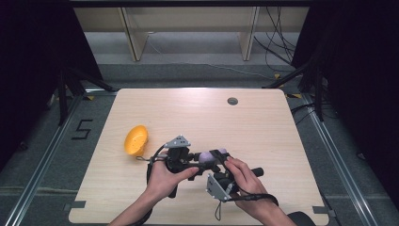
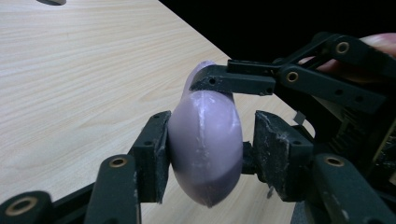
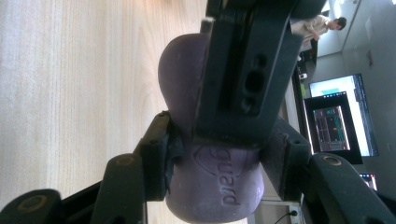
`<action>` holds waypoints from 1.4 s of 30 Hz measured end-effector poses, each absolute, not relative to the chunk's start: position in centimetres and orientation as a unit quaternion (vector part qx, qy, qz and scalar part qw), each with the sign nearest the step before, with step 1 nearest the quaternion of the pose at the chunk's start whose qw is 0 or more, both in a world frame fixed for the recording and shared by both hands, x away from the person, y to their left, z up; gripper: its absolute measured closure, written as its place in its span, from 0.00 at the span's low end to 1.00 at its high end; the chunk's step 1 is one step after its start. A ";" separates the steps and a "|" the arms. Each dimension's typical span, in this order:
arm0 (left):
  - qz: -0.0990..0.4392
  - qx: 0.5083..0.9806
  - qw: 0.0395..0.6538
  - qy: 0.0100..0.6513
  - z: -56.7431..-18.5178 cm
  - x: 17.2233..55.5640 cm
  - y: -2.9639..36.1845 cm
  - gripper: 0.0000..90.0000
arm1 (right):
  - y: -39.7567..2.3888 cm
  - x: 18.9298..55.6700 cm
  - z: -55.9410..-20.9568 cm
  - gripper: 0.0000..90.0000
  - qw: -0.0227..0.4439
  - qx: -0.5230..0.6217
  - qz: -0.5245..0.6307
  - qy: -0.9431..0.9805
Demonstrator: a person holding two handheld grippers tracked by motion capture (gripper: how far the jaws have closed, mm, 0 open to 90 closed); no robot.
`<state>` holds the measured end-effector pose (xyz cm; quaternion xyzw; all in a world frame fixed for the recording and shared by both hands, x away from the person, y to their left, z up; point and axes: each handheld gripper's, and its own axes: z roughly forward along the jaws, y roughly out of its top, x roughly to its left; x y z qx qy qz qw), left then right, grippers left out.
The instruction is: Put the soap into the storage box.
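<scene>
A pale purple rubber piece (image 1: 207,157) with raised lettering hangs just above the wooden table, near its front middle. My right gripper (image 3: 222,154) is shut on it, both pads pressed into the lettered end of the purple piece (image 3: 215,191). My left gripper (image 2: 212,123) straddles the rounded end of the purple piece (image 2: 205,149): one pad touches it and the other stands a small gap away. In the high view the left gripper (image 1: 202,163) reaches in from the left. The right gripper (image 1: 218,158) comes up from below, and each is held by a hand.
An orange-yellow bowl-shaped thing (image 1: 136,140) lies on the table's left side, a hand's width from the left gripper. The wooden table (image 1: 197,113) has a round cable hole (image 1: 232,100) at the back. Dark curtains and stands flank the table.
</scene>
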<state>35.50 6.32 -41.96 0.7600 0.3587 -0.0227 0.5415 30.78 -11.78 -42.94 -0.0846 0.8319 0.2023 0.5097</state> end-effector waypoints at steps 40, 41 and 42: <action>0.031 0.748 0.550 0.370 -42.0 35.6 6.5 0.65 | -12.6 31.2 -42.3 0.35 0.531 -0.088 0.220 0.814; 0.033 0.749 0.551 0.367 -42.0 35.7 6.7 0.65 | -12.7 31.1 -42.3 0.35 0.527 -0.077 0.221 0.817; 0.039 0.750 0.549 0.368 -41.9 35.6 6.7 0.65 | -12.8 31.1 -42.3 0.35 0.530 -0.081 0.217 0.816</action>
